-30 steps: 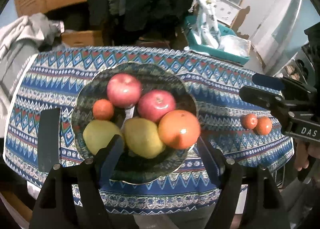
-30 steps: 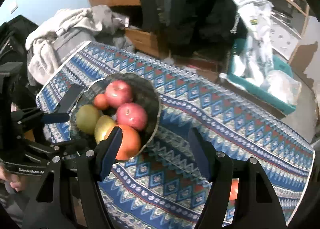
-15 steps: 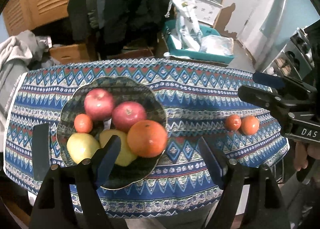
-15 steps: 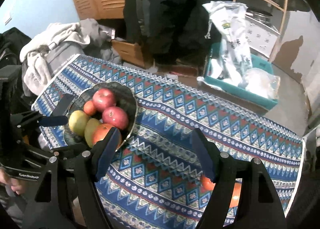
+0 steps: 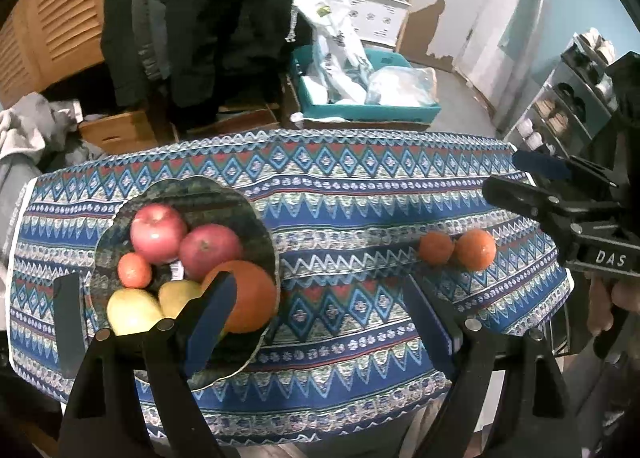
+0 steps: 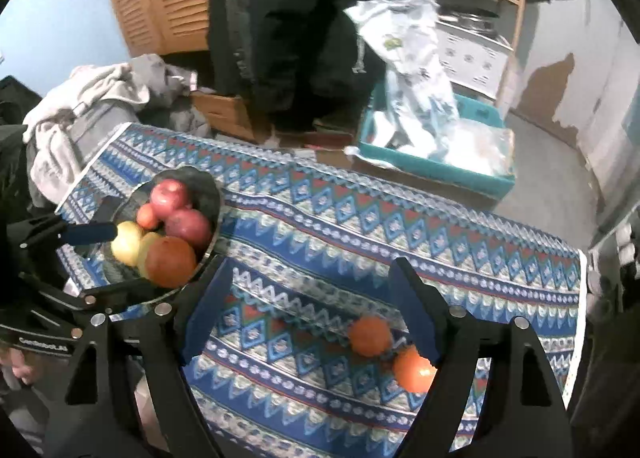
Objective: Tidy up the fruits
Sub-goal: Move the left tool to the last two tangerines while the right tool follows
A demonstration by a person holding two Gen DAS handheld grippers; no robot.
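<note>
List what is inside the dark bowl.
The bowl holds two red apples, a large orange, a small orange and two yellow-green fruits. Anything beneath the pile is covered.

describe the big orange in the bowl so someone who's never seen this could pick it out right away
Start at the table with the blue patterned cloth and find the dark scalloped bowl at its left end. The big orange sits at the bowl's near right edge, beside a red apple and a yellow-green fruit. It is the largest orange-coloured fruit there, far bigger than the small orange.
</note>
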